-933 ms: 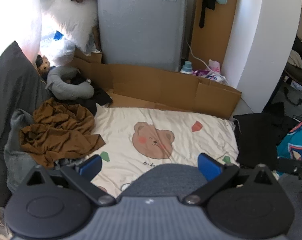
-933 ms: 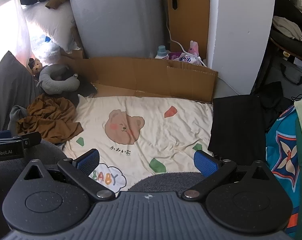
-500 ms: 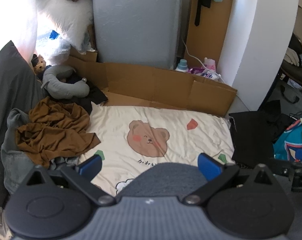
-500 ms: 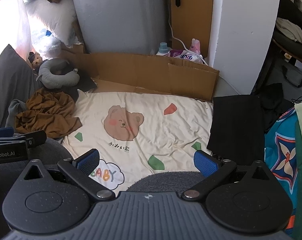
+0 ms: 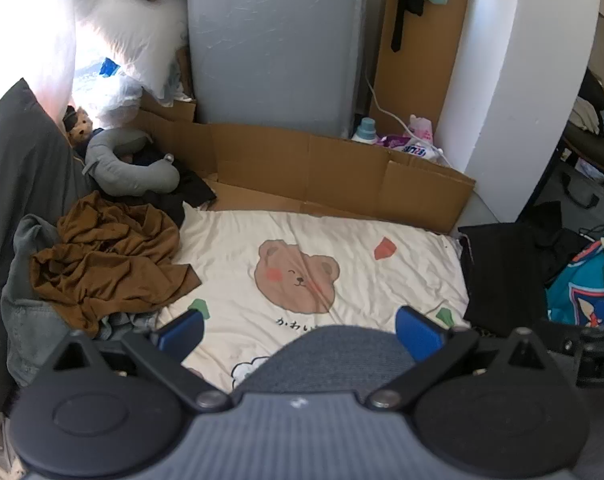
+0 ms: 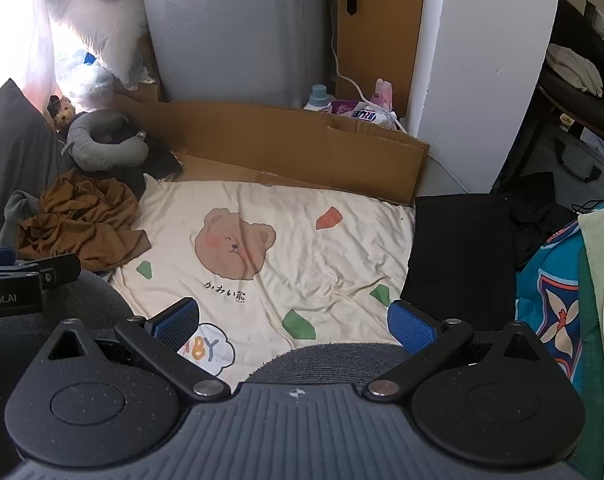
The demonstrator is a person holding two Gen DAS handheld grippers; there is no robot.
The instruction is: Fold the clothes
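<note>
Honestly, both the left gripper and right gripper are hovering with jaws apart, empty, so they're risking snagging the bear blanket under the crumpled brown garment at far left.

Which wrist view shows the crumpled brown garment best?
The left wrist view: the brown garment appears larger there, with its folds clear on the grey clothing. The right wrist view shows it smaller, at the left edge, its near edge partly hidden by the left claw.

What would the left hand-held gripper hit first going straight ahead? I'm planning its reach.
Probably the bear blanket: the open left hand-held gripper points at it, nothing between. The brown garment lies off left. Depth is unclear.
</note>
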